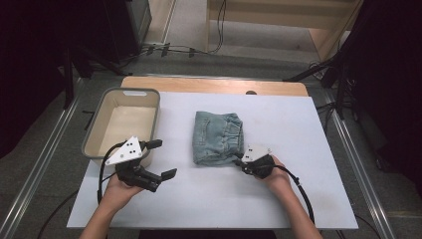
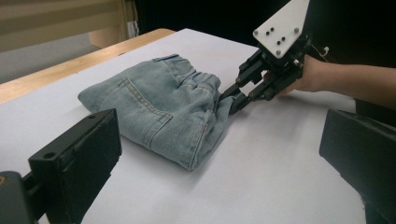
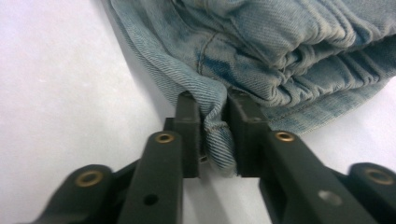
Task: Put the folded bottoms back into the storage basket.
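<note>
Folded denim shorts [image 1: 218, 138] sit mid-table on the white sheet [image 1: 298, 199], just right of the beige bin [image 1: 155, 113], and we've got our right gripper [image 3: 215, 135] pinched tight on a fold of their near right corner, fabric bunched between the pads. Our left gripper [image 1: 161, 158] waits near the bin's front corner, jaws spread wide with nothing in them. So the grab is made, we reckon; the lift and the carry, likely into that empty bin, are all yet to come.
</note>
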Tool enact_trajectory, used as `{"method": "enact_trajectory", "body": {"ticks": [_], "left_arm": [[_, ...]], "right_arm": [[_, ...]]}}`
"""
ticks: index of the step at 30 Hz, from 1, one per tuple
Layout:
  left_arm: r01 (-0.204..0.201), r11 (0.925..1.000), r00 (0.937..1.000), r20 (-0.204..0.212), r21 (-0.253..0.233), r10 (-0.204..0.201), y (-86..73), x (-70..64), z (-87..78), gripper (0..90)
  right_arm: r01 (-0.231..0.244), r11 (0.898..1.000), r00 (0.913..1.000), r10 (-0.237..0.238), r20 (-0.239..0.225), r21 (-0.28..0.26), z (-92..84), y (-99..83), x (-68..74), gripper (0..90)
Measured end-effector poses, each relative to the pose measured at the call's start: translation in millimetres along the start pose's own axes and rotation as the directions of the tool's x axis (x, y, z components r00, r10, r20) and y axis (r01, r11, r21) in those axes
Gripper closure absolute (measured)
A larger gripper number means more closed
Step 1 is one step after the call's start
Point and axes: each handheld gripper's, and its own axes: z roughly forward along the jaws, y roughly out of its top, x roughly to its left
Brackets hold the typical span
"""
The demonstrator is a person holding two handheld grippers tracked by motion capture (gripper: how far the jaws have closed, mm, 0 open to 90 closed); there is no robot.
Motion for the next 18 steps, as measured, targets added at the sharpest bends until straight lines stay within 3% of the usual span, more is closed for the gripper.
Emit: {"method": "enact_trajectory", "body": {"ticks": [11, 18], "left_arm": [[0.012, 0.9998, 0.9999, -0.01, 0.014, -0.012, 1.5, -1.5, 7.1, 0.0], [0.019, 0.9995, 0.9997, -0.017, 0.026, -0.018, 5.1, -1.0, 15.5, 0.0]], "right_arm": [[-0.059, 0.998, 0.9976, 0.058, -0.038, -0.022, 0.3, -2.2, -4.3, 79.5], [-0.063, 0.998, 0.9973, 0.062, -0.039, -0.023, 0.6, -2.0, -4.9, 79.5]]}}
